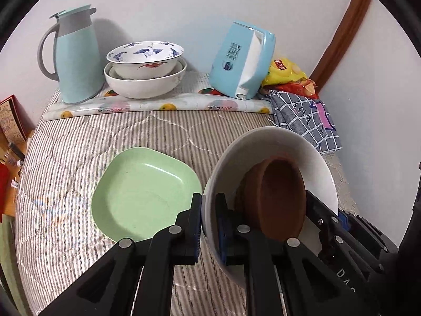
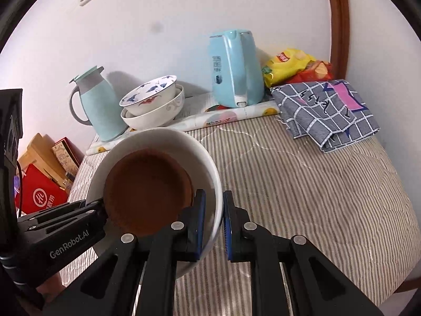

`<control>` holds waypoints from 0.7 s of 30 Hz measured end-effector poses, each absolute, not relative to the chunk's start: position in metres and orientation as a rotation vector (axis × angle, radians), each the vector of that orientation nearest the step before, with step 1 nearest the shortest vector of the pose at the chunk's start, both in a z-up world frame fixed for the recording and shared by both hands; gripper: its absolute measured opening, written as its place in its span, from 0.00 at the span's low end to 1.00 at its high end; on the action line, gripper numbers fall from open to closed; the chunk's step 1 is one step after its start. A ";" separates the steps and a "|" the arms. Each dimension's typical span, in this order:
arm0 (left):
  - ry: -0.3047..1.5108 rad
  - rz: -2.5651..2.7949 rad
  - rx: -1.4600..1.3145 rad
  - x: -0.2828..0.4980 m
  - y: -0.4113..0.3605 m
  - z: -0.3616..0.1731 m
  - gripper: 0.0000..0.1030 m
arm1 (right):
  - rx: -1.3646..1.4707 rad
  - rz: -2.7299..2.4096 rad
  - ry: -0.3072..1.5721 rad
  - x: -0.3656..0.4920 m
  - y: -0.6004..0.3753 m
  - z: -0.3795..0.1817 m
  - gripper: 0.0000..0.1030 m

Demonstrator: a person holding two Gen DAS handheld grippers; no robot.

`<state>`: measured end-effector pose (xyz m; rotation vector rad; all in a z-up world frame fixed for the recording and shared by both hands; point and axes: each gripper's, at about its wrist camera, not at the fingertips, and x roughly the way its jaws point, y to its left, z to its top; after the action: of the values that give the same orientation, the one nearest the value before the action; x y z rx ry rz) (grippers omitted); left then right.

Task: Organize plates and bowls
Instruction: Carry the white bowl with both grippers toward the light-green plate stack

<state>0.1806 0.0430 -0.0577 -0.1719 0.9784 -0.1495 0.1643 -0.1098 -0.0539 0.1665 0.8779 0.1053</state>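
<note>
A white bowl with a brown bowl nested inside is held between both grippers, above the striped cloth. My left gripper is shut on the white bowl's near rim. My right gripper is shut on the opposite rim of the white bowl; the brown bowl sits inside. The right gripper also shows in the left wrist view, and the left gripper in the right wrist view. A green square plate lies on the cloth left of the white bowl. Two stacked patterned bowls stand at the back.
At the back stand a light blue thermos jug, a blue electric kettle, snack bags and a folded checked cloth. Boxes sit beyond the left edge. A wall runs behind; a wooden door frame is on the right.
</note>
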 end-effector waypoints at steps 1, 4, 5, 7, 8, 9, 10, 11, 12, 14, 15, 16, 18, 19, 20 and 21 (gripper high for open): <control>0.978 -0.149 -0.175 0.181 0.046 -0.058 0.10 | 0.163 0.106 0.878 0.165 -0.107 -0.054 0.12; 0.978 -0.145 -0.182 0.182 0.053 -0.059 0.10 | 0.157 0.111 0.882 0.167 -0.100 -0.055 0.12; 0.978 -0.142 -0.183 0.182 0.056 -0.060 0.10 | 0.156 0.112 0.882 0.167 -0.098 -0.056 0.12; 0.979 -0.139 -0.186 0.183 0.061 -0.061 0.10 | 0.152 0.115 0.883 0.169 -0.092 -0.057 0.12; 0.980 -0.137 -0.189 0.183 0.064 -0.061 0.10 | 0.149 0.118 0.885 0.169 -0.089 -0.057 0.12; 0.980 -0.136 -0.189 0.183 0.066 -0.061 0.10 | 0.147 0.119 0.885 0.169 -0.088 -0.057 0.12; 0.979 -0.134 -0.189 0.183 0.068 -0.061 0.10 | 0.144 0.121 0.883 0.170 -0.085 -0.057 0.12; 0.977 -0.131 -0.190 0.183 0.071 -0.061 0.10 | 0.144 0.123 0.882 0.171 -0.083 -0.056 0.12; 0.975 -0.131 -0.191 0.183 0.073 -0.060 0.10 | 0.143 0.124 0.881 0.171 -0.081 -0.056 0.12; 0.972 -0.128 -0.196 0.182 0.078 -0.059 0.10 | 0.142 0.128 0.878 0.172 -0.078 -0.055 0.12; 0.970 -0.126 -0.197 0.183 0.080 -0.058 0.10 | 0.141 0.130 0.877 0.172 -0.075 -0.055 0.12; 0.968 -0.124 -0.197 0.183 0.082 -0.058 0.10 | 0.141 0.133 0.876 0.173 -0.074 -0.055 0.12; 0.966 -0.118 -0.196 0.182 0.086 -0.057 0.10 | 0.139 0.139 0.875 0.174 -0.070 -0.054 0.12; 0.964 -0.115 -0.196 0.182 0.088 -0.056 0.10 | 0.138 0.143 0.874 0.175 -0.068 -0.054 0.12; 0.963 -0.112 -0.198 0.182 0.090 -0.056 0.10 | 0.137 0.145 0.874 0.175 -0.066 -0.054 0.12; 0.963 -0.108 -0.201 0.182 0.093 -0.056 0.10 | 0.135 0.149 0.874 0.176 -0.063 -0.054 0.12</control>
<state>0.1823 0.0931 -0.0562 -0.2009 0.9630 -0.1081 0.1756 -0.0631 -0.0541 0.1354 0.8741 0.1490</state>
